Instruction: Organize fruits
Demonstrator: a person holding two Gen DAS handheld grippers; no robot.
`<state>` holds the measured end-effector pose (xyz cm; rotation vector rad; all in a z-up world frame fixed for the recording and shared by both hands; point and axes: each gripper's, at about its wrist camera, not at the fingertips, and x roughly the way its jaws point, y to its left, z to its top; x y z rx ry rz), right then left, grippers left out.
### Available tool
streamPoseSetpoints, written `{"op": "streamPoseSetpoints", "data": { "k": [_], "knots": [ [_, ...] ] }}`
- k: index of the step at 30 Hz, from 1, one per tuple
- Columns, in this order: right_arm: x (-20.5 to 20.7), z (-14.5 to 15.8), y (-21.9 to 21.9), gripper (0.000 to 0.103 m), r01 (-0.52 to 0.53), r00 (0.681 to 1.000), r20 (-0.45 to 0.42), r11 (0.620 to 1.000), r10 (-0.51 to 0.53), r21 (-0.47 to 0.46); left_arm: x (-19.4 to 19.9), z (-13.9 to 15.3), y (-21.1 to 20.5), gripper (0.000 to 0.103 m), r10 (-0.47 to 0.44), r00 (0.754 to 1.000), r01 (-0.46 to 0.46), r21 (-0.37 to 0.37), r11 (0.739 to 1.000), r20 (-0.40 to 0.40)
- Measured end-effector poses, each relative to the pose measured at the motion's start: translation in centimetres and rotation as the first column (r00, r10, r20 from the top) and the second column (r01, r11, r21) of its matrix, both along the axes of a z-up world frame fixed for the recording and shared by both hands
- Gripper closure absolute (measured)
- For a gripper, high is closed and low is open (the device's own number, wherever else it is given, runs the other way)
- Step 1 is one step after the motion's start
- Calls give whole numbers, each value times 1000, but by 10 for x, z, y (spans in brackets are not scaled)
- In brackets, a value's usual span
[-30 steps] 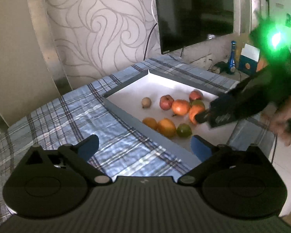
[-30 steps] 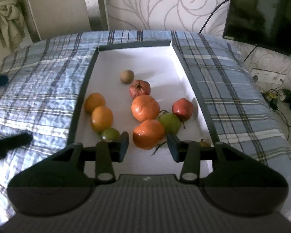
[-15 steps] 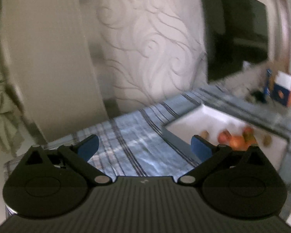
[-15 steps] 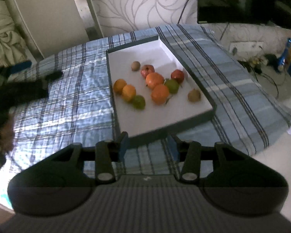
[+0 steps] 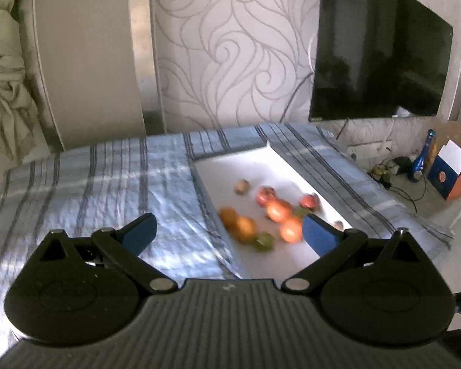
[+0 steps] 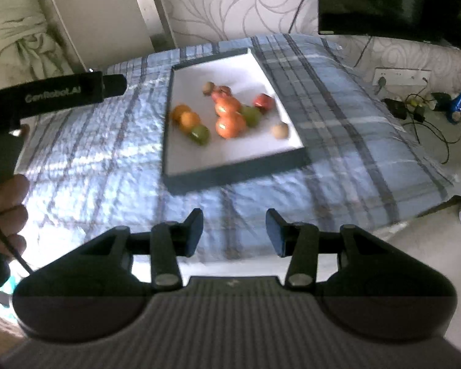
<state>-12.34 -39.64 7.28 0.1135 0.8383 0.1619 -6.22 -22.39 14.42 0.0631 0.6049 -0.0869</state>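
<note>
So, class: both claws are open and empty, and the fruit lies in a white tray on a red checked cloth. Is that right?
One detail is wrong: the cloth is blue plaid, not red, as the right wrist view shows. The rest holds: the left claw and right claw are open and empty, and the fruit lies in the white tray.

Fruits (image 6: 227,113) in tray (image 6: 230,170) on cloth-covered table (image 6: 338,141), television (image 6: 396,3) behind.
</note>
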Motion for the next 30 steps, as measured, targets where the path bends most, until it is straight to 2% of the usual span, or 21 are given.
{"op": "streamPoseSetpoints", "data": {
  "k": [6, 11, 21, 30],
  "knots": [
    [-33, -10, -55, 55, -12, 1000, 11, 1000, 12, 7, -37, -8, -53, 1, 53, 999, -52, 25, 998, -4],
    [-55, -13, -80, 55, -26, 999, 28, 999, 25, 25, -60, -10, -77, 1, 62, 998, -62, 46, 997, -14],
    [-81, -13, -94, 55, -54, 997, 54, 998, 52, 31, -79, -11, -86, 1, 83, 996, -82, 39, 996, -35],
    [-88, -12, -100, 55, -63, 996, 64, 998, 61, 24, -84, -12, -88, 1, 101, 994, -99, 34, 994, -49]
  ]
}}
